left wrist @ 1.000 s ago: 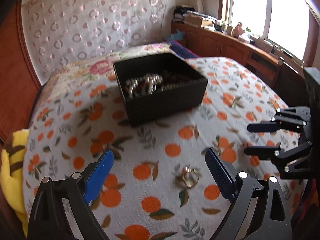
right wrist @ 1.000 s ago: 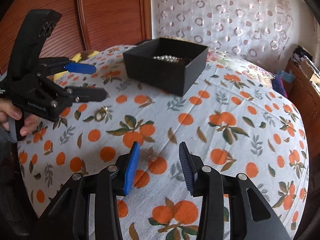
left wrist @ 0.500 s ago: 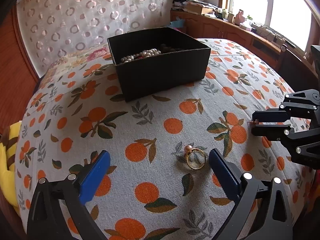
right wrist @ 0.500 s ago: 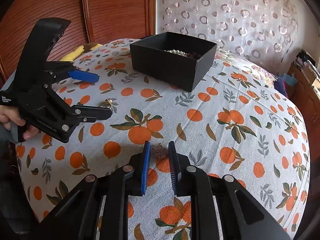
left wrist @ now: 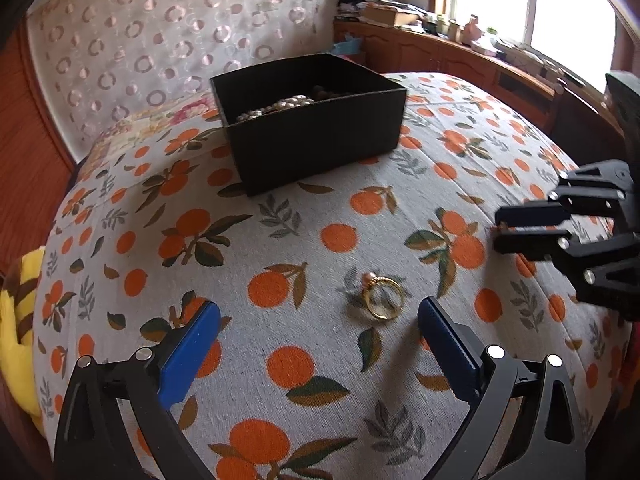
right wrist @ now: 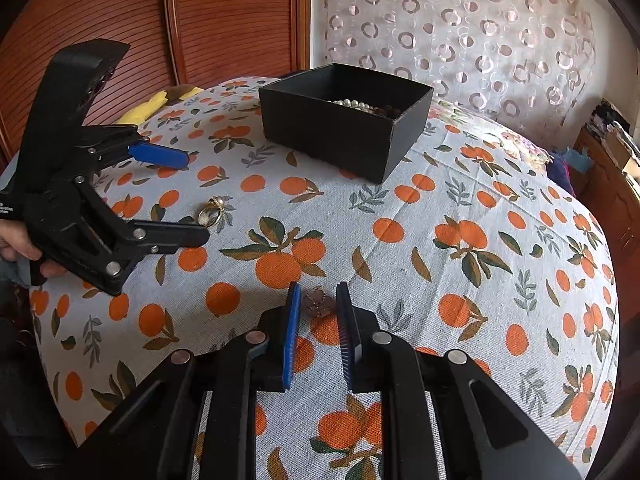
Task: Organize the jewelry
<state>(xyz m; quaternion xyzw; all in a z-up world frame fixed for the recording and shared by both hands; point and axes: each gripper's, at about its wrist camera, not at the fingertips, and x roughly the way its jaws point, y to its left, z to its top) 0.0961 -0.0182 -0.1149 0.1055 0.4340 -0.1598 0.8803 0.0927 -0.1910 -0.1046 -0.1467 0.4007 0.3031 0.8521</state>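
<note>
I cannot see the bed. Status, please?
Left tongs open around gold ring. Right tongs just closed on small brown trinket. Black box unobstructed.

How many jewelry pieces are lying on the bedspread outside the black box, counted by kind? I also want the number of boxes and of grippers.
Gold ring with a pink bead: 1
Small dark pink piece between the right gripper's pads: 1
Black box: 1
Grippers: 2, the left gripper and the right gripper
Total: 5
</note>
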